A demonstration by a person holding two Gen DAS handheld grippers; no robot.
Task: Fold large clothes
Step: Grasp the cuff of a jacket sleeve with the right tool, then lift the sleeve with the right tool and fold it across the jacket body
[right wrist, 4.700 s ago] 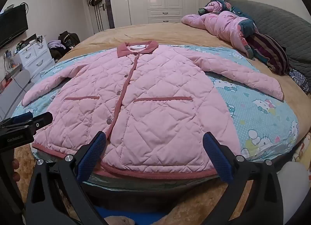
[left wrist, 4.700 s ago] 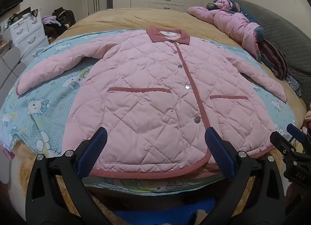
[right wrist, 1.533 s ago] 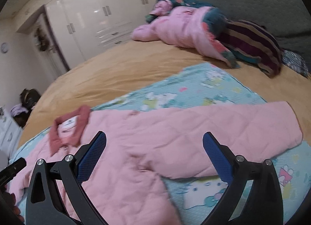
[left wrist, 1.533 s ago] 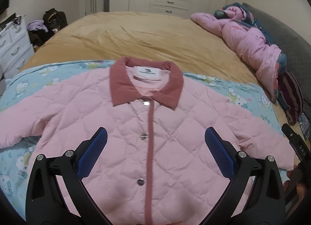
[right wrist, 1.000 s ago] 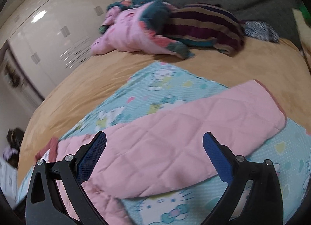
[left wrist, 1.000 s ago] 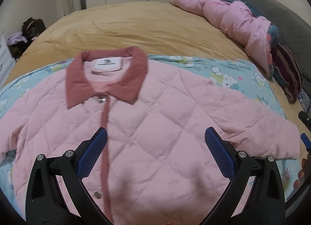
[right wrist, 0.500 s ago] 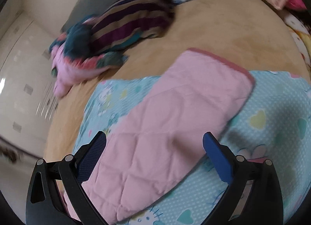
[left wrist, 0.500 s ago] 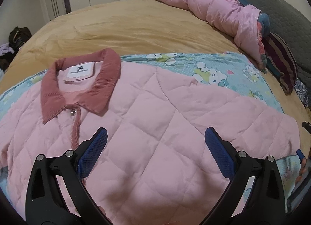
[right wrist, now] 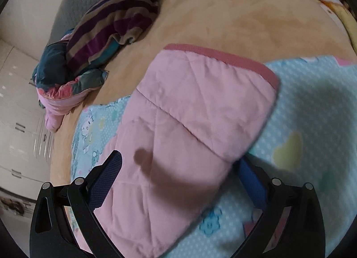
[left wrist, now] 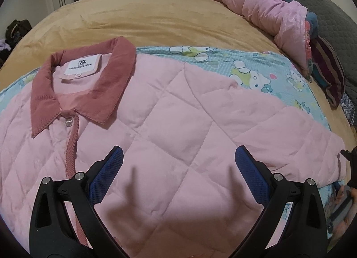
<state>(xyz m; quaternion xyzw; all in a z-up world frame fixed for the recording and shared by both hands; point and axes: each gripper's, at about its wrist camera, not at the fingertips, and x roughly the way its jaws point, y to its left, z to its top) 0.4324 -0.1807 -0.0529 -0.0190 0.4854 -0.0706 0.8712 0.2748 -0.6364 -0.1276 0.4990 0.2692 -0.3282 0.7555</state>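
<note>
Pink quilted jacket (left wrist: 178, 124) lies flat and face up on a light-blue cartoon-print sheet (left wrist: 256, 68), buttoned up the front, its dusty-rose corduroy collar (left wrist: 116, 84) spread open around a white neck label (left wrist: 81, 65). One silver snap (left wrist: 69, 121) shows just below the collar on the rose placket. The sleeve (right wrist: 189, 124) stretches out sideways over the blue sheet, and its rose-trimmed cuff (right wrist: 223, 57) reaches past the sheet's edge onto the tan bedspread (right wrist: 234, 12).

The left gripper (left wrist: 178, 159) hovers over the chest and shoulder area with its blue-padded fingers (left wrist: 107, 173) wide apart, nothing between them; their shadows fall on the quilting below. The right gripper (right wrist: 178, 164) sits low over the sleeve, fingers also spread. Its left pad (right wrist: 104, 179) lies over the sleeve's near part, while the right pad (right wrist: 252, 182) is beside the sleeve's lower edge and looks partly tucked under it, though the blur there makes contact hard to judge. At the far right edge of the left wrist view, a bit of that gripper and of the hand (left wrist: 344, 200) holding it can be seen beside the cuff.

Farther back on the bedspread lie a crumpled pink puffy coat (left wrist: 256, 5) and a purple-and-tan striped garment (right wrist: 116, 23), against a grey quilted headboard (left wrist: 330, 12). White wardrobe doors (right wrist: 15, 113) stand beyond the bed.
</note>
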